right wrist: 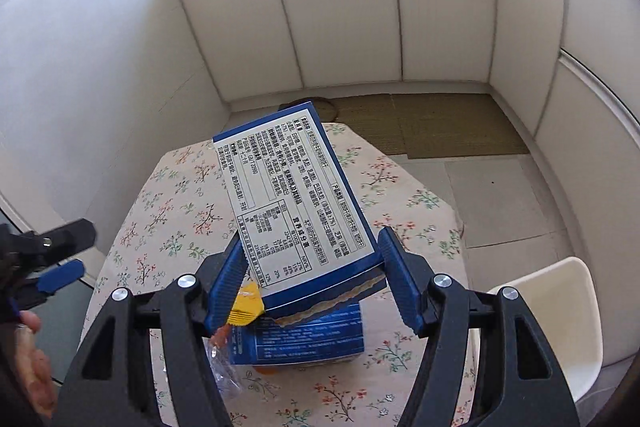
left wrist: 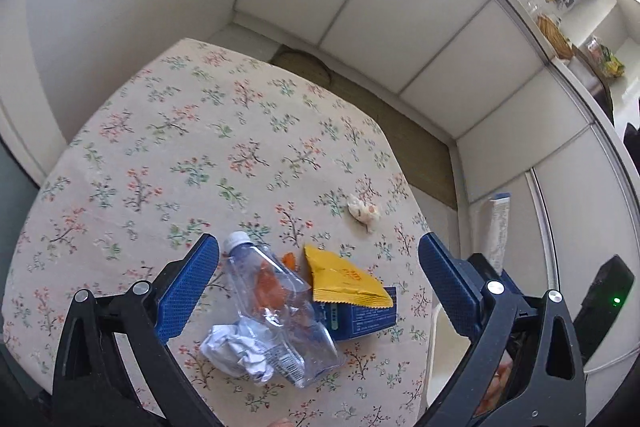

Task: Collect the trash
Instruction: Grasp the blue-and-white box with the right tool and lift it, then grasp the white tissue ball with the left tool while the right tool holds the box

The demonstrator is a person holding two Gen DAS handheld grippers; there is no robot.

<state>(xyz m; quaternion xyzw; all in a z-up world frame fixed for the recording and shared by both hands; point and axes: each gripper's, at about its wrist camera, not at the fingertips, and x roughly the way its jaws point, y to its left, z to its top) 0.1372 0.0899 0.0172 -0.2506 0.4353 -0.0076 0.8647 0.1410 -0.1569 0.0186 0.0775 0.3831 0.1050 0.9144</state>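
Observation:
In the left wrist view my left gripper (left wrist: pixel 318 267) stands wide open above a heap of trash on the floral table (left wrist: pixel 180 147). The heap holds a crushed clear bottle (left wrist: pixel 276 303), crumpled white paper (left wrist: pixel 232 347), a yellow wrapper (left wrist: pixel 344 279) and a blue box (left wrist: pixel 360 323). A small crumpled scrap (left wrist: pixel 362 213) lies apart, farther back. My right gripper (right wrist: pixel 314 267) is shut on a blue carton with a white printed panel (right wrist: pixel 296 203), held tilted above the table. Under it lie the second blue box (right wrist: pixel 312 339) and the yellow wrapper (right wrist: pixel 244 303).
A white chair (right wrist: pixel 552 327) stands at the table's right edge. White cabinet panels (right wrist: pixel 340 19) wall in the corner behind, with a woven mat (right wrist: pixel 440 123) on the floor. The left gripper (right wrist: pixel 60 255) and a person's hand (right wrist: pixel 36 367) show at the left edge.

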